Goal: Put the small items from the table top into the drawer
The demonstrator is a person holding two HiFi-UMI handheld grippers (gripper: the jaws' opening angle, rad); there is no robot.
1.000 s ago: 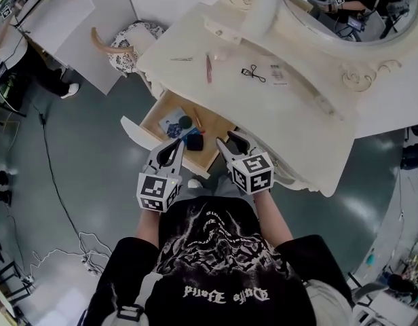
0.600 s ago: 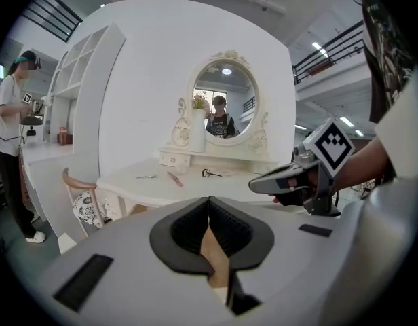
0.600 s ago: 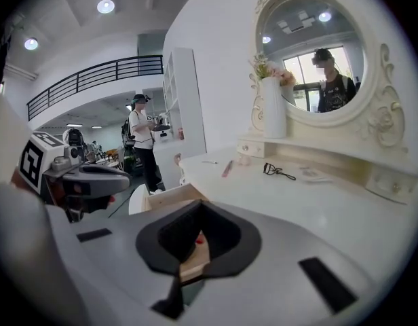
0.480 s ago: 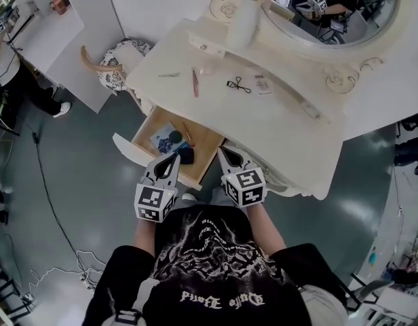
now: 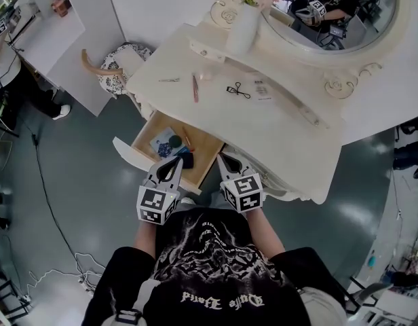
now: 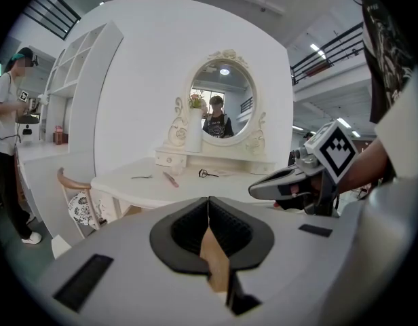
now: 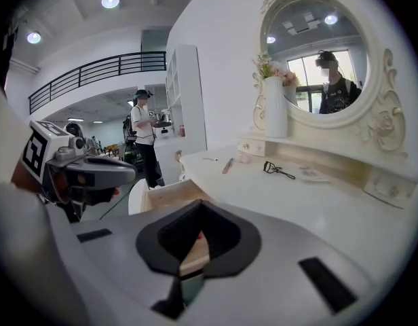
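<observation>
Fingers (image 6: 185,226) together on left gripper (image 5: 176,161), right gripper (image 5: 223,159), both empty

The cream dressing table (image 5: 290,141) carries a white vase (image 5: 241,29) at its far edge. From left to right lie a thin metal piece (image 5: 169,79), a pink stick (image 5: 195,87), an eyelash curler (image 5: 237,91) and a paper packet (image 5: 262,87).

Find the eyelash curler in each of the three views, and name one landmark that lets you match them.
Head view: the eyelash curler lies upper middle, on the table top.
Left gripper view: small, at centre, above the jaws.
Right gripper view: right of centre, at mid height.
Shared landmark: the white vase stands on the table behind the eyelash curler in all three.
</observation>
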